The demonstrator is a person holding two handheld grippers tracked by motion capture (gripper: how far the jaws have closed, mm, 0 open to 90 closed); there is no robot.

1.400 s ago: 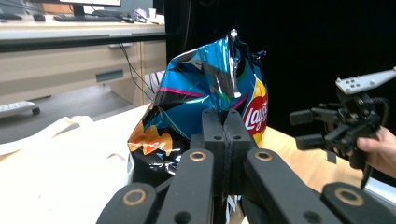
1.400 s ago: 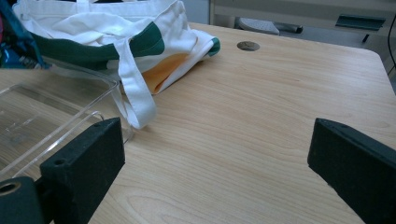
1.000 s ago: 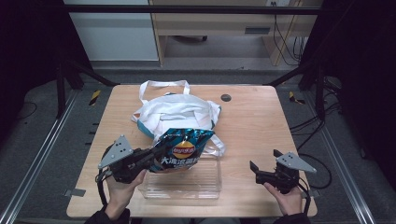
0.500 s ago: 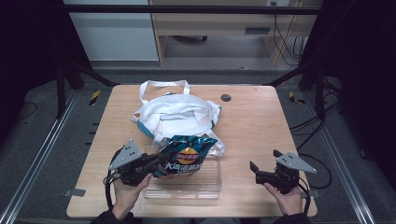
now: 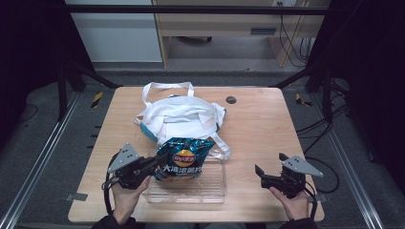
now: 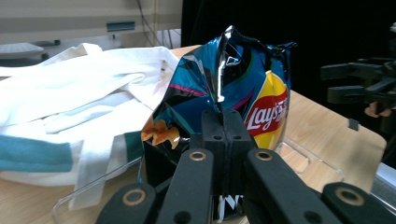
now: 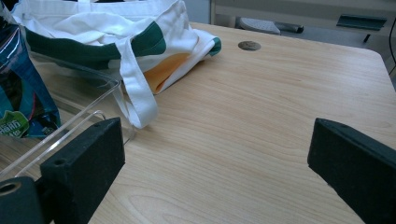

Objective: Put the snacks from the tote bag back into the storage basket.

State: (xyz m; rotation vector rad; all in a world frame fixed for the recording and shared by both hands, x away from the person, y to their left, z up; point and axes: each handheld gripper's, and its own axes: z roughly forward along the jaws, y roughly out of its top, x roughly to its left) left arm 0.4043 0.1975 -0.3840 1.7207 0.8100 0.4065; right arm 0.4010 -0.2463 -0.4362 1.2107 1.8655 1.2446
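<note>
The left gripper (image 6: 223,122) pinched the light, crinkly, crush-prone chip bag (image 5: 184,160) by its side seam between closed fingers, while the right gripper (image 5: 258,176) gaped wide.

A pale wooden table (image 5: 267,129) with rounded corners sits in the middle of a dim room, a small dark round cap (image 5: 231,99) set into its far side, and black frame struts (image 5: 71,71) angle down at both far corners. Beyond it there's a white cabinet (image 5: 114,33) next to a light wood desk (image 5: 219,24), with cables (image 5: 286,38) hanging down by the desk's right end. Grey floor all around, metal rails (image 5: 38,162) running along either side, and yellow-black tape marks (image 5: 97,99) near the far corners.
</note>
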